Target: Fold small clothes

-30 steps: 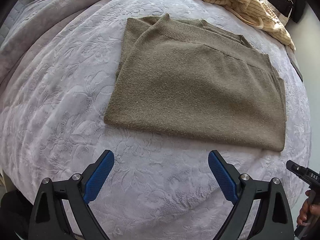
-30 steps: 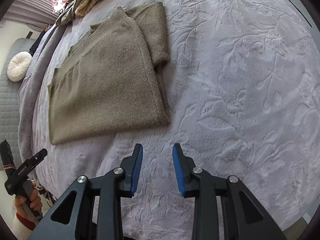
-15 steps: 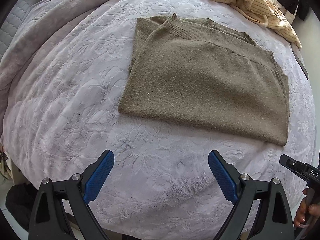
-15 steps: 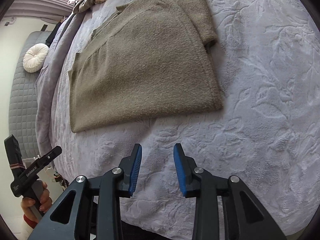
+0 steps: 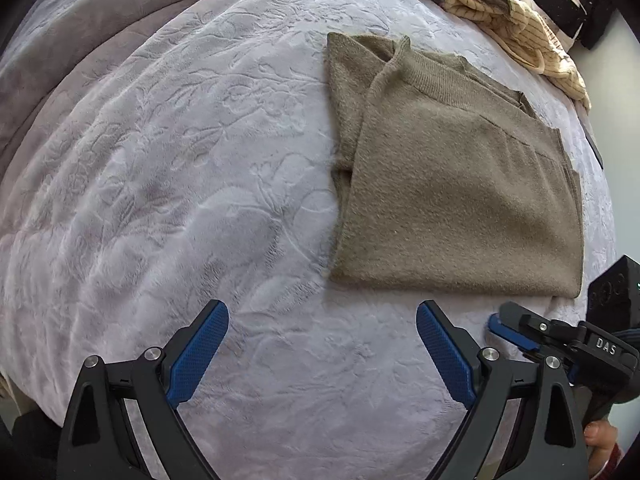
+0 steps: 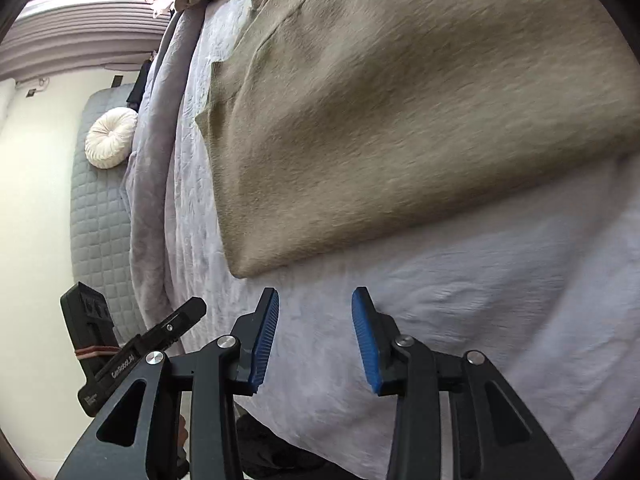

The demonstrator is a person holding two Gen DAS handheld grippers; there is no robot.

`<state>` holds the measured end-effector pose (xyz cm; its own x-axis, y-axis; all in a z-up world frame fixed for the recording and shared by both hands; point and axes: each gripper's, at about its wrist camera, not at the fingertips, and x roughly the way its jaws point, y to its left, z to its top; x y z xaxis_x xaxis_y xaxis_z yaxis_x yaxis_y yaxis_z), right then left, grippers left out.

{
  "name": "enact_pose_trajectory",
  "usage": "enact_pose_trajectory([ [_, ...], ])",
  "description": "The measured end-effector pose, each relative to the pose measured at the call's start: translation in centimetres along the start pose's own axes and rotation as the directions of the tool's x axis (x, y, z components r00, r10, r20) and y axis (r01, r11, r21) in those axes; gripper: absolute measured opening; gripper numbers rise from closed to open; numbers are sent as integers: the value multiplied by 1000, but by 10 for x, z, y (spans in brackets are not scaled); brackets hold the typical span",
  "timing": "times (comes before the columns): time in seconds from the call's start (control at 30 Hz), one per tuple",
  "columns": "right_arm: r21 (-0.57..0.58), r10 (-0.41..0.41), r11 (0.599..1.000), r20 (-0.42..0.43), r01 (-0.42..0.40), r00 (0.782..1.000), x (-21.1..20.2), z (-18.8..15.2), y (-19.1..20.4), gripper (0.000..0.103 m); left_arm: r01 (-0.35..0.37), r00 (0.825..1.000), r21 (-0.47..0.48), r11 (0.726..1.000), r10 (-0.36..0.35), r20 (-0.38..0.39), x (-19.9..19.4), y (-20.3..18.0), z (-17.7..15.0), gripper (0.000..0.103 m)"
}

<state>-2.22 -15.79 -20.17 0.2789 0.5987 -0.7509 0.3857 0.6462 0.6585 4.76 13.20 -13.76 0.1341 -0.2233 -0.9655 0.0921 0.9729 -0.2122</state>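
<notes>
Folded sweater [image 5: 460, 184] lies on the bed [image 5: 180, 160]; left gripper [image 5: 322, 354] spread wide, right gripper [image 6: 315, 336] just widening, both empty.

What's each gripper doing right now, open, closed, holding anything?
Left gripper: open wide, empty, above the bedspread.
Right gripper: open, just widening slightly, empty, short of the folded sweater.

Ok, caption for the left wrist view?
Open left gripper above lilac embossed bedspread, folded olive knit sweater ahead.
</notes>
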Motion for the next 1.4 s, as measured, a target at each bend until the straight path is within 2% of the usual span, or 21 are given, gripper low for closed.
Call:
enact_pose_trajectory([
  [0.2, 92, 98, 991, 48, -102, 994, 55, 0, 11, 42, 104, 995, 6, 995, -104, 8, 11, 30, 12, 95],
  [0.33, 102, 131, 985, 103, -141, 986, 72, 5, 14, 41, 209, 978, -18, 978, -209, 12, 22, 46, 19, 95],
  [0.5, 124, 192, 969, 160, -213, 968, 85, 17, 22, 41, 288, 957, -19, 957, -288, 26, 31, 52, 36, 95],
  [0.57, 175, 223, 952, 172, -252, 960, 89, 21, 20, 17, 327, 945, -24, 945, -327, 28, 35, 54, 47, 95],
  [0.6, 208, 248, 937, 177, -282, 953, 91, 23, 17, 8, 351, 936, -31, 936, -351, 24, 37, 54, 54, 95],
  [0.67, 241, 322, 899, 200, -365, 925, 91, 23, 16, 8, 414, 910, -59, 908, -414, 16, 44, 55, 67, 95],
  [0.73, 214, 376, 883, 207, -417, 903, 80, 25, 21, 8, 481, 876, -82, 873, -482, 10, 52, 52, 82, 95],
  [0.83, 141, 414, 885, 202, -445, 888, 61, 31, 38, 8, 582, 810, -116, 805, -587, -5, 68, 45, 108, 95],
  [0.93, 101, 433, 883, 202, -458, 879, 47, 36, 49, 8, 649, 752, -142, 747, -658, -27, 85, 30, 131, 95],
  [0.97, 88, 433, 885, 199, -456, 879, 44, 38, 52, 8, 663, 739, -135, 736, -672, -35, 89, 23, 136, 95],
  [1.0, 78, 431, 889, 193, -452, 882, 42, 39, 55, 8, 669, 735, -115, 734, -677, -48, 91, 15, 143, 95],
  [1.13, 35, 377, 922, 142, -386, 915, 46, 37, 62, 8, 652, 754, -23, 758, -652, -81, 91, -21, 156, 95],
  [1.23, 14, 309, 950, 83, -311, 948, 53, 31, 62, 8, 607, 794, 43, 794, -603, -79, 86, -41, 161, 91],
  [1.3, -30, 214, 976, 3, -214, 977, 57, 27, 63, 12, 563, 826, 83, 822, -558, -80, 85, -51, 161, 89],
  [1.33, -68, 147, 986, -39, -150, 988, 59, 24, 67, 14, 550, 835, 90, 830, -544, -82, 86, -53, 161, 89],
  [1.4, -160, -1, 987, -108, -17, 994, 59, 17, 73, 22, 527, 850, 86, 846, -521, -83, 89, -52, 160, 89],
])
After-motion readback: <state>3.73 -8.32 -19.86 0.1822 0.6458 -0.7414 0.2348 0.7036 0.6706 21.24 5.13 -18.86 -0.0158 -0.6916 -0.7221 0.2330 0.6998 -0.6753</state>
